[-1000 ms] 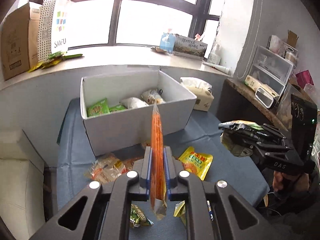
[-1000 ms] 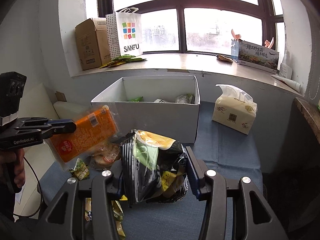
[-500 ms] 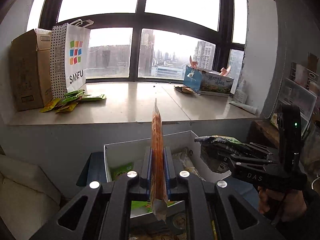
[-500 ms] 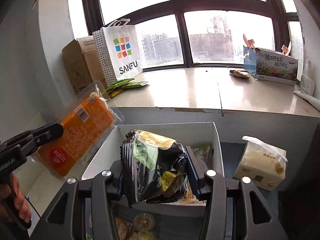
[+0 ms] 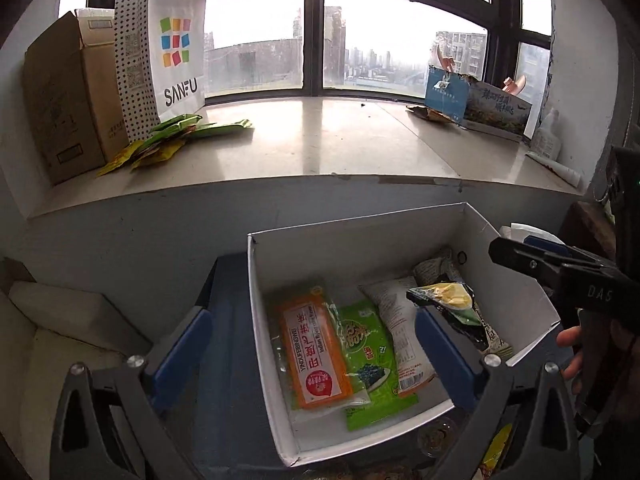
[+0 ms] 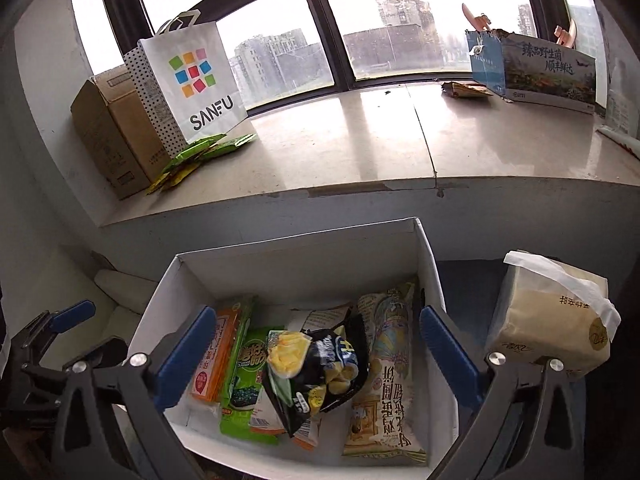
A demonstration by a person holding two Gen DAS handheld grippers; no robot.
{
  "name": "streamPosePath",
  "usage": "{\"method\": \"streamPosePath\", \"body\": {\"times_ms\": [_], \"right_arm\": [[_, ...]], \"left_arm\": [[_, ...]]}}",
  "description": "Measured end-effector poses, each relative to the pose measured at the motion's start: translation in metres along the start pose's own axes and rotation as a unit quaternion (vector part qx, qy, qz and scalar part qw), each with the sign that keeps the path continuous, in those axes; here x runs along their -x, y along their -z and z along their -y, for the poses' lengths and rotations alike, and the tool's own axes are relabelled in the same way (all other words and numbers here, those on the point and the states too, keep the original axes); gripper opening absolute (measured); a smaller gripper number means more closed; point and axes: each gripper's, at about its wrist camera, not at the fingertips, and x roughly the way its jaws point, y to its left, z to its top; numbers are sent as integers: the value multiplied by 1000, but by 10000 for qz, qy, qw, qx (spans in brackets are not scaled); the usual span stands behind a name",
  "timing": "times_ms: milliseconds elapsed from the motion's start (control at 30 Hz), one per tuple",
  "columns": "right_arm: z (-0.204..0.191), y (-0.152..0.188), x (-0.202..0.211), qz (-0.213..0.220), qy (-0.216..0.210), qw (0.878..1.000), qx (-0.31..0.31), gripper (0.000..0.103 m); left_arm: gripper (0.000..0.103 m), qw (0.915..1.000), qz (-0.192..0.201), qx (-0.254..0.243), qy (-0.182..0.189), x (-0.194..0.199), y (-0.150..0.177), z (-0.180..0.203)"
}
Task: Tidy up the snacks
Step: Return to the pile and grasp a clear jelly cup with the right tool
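- Left gripper (image 5: 316, 348): jaws spread wide, having just opened; nothing pinched. It hangs over the white box (image 5: 360, 240).
- Orange pack (image 5: 314, 354): flat, clear-edged wrapper with a white label strip and a red round mark. It lies at the left side of the box floor, partly over the green pack (image 5: 368, 364).
- Right gripper (image 6: 316, 354): jaws spread wide, having just opened; nothing pinched.
- Black bag (image 6: 320, 372): crumpled, glossy, with yellow chip pictures. It lies in the middle of the box, on top of other packs.
- Beige pack (image 6: 386, 376): long, printed with dark characters, at the right side of the box, touching the black bag.
- Tissue pack (image 6: 556, 320): on the blue desk (image 6: 468, 280), just right of the box.
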Motion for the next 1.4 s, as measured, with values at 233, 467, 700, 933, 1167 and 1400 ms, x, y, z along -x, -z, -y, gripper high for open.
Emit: {"method": "streamPosePath", "body": {"times_ms": [233,467,700,933,1167,1400], "right_arm": [[-17,11,28,219,-37,9990,387,103],[-38,52,84,566,-283,9936,940,103],[-40,109,146,933,-348,9896,1037,103],[-27,173,177,705,-492,9928,829,103],[-26,207,160,228,-506,9956,751,103],[-47,208,116,-214,-474,9918,1171,103]], "left_arm": [[103,9997,113,0,232,28,10,1],[103,9966,36,-369,736,62,54,22],[103,9919,51,-385,1211,98,108,28],[103,9915,-107,-516,1187,121,159,22],[103,9923,-361,-341,1134,120,185,13],[103,9927,-379,-366,1083,117,185,16]]}}
